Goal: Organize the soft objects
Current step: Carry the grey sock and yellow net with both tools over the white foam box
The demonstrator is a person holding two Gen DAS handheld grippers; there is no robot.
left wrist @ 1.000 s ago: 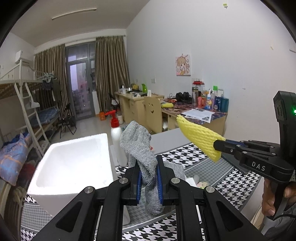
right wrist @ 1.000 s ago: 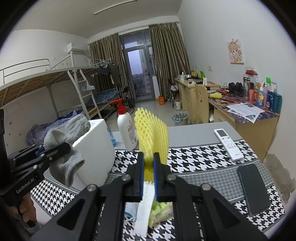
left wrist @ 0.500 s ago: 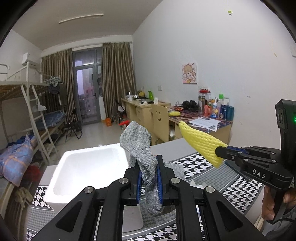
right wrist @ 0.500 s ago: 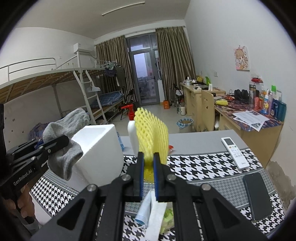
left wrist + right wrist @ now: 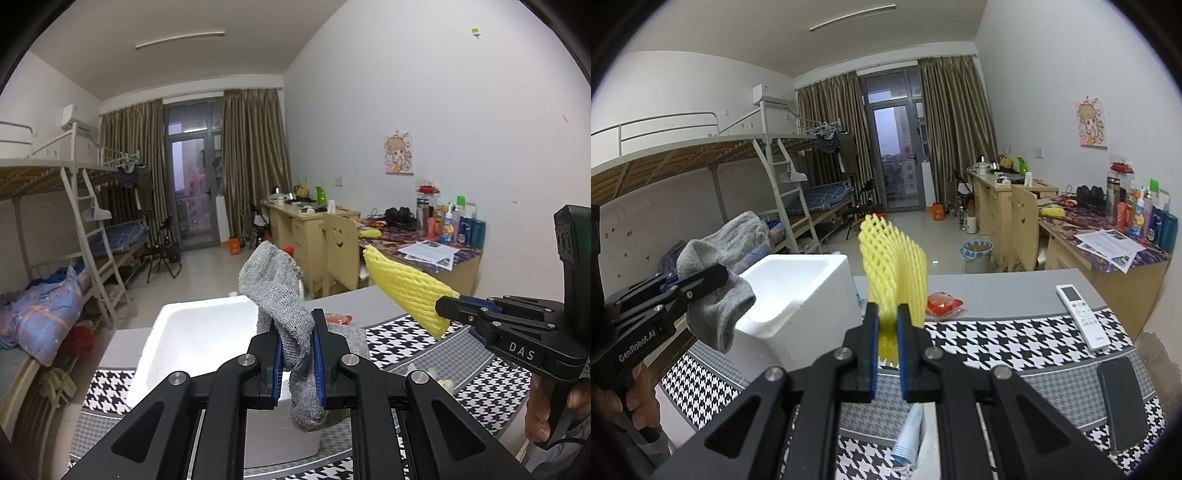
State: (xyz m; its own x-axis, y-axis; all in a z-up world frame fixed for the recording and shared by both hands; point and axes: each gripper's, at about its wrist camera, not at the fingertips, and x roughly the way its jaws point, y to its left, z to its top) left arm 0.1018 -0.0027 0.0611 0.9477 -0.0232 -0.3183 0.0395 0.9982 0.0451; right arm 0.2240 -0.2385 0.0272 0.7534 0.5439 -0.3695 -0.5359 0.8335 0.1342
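Left wrist view: left claw (image 5: 298, 354) at lower centre of frame, clamped on a grey sock (image 5: 286, 306). Sock cuff stands up above the blue pads; toe end hangs below them, in front of the white foam box (image 5: 192, 332). Box sits open-topped on the bench (image 5: 476, 373), left of centre; its interior shows white. Right claw (image 5: 443, 308) enters from the right edge, closed on a yellow foam net sleeve (image 5: 402, 286) that points toward upper left, held in the air above the houndstooth cloth.

Right wrist view: right claw (image 5: 887, 332) at lower centre, pads pinching the lower end of the yellow foam net sleeve (image 5: 894, 269); sleeve stands upright above the pads. Left claw (image 5: 713, 277) at left of frame, gripping the grey sock (image 5: 720, 280), which droops just beside the near left corner of the foam box (image 5: 809, 291); whether they touch, cannot tell. On the bench (image 5: 997, 288): red packet (image 5: 943, 303) right of the sleeve, white remote (image 5: 1082, 321) at right, black phone (image 5: 1123, 402) at lower right.
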